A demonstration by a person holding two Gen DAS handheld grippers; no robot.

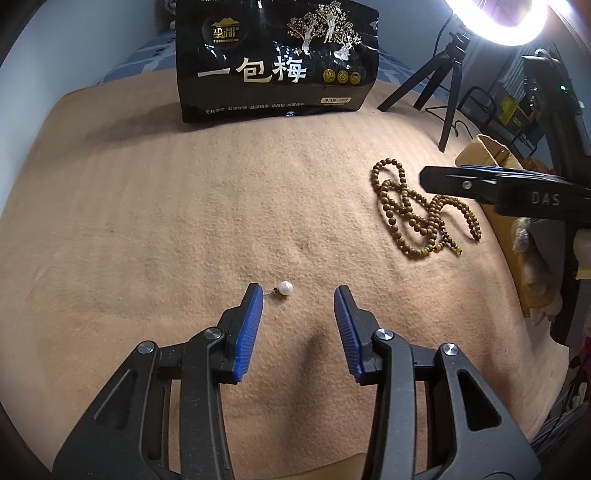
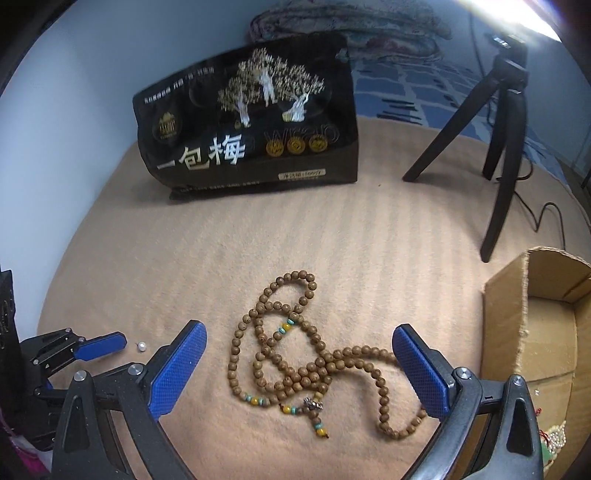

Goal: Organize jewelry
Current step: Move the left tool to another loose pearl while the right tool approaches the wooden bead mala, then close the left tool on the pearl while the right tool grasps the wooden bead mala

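A white pearl earring (image 1: 284, 288) lies on the tan blanket (image 1: 184, 221), just beyond my left gripper (image 1: 298, 295), nearer its left finger. The left gripper is open and empty. A long brown wooden bead necklace (image 2: 291, 354) lies in a loose tangle; it also shows in the left wrist view (image 1: 417, 206). My right gripper (image 2: 299, 332) is open wide, its jaws on either side of the necklace, holding nothing. The pearl earring (image 2: 141, 346) and the left gripper (image 2: 99, 345) show at the left of the right wrist view. An open cardboard box (image 2: 506, 321) stands right of the necklace.
A black snack bag (image 1: 275, 62) stands upright at the back of the blanket. A black tripod (image 2: 506, 140) with a cable stands at the back right under a bright ring light (image 1: 498, 22). Cluttered shelving lies beyond the blanket's right edge.
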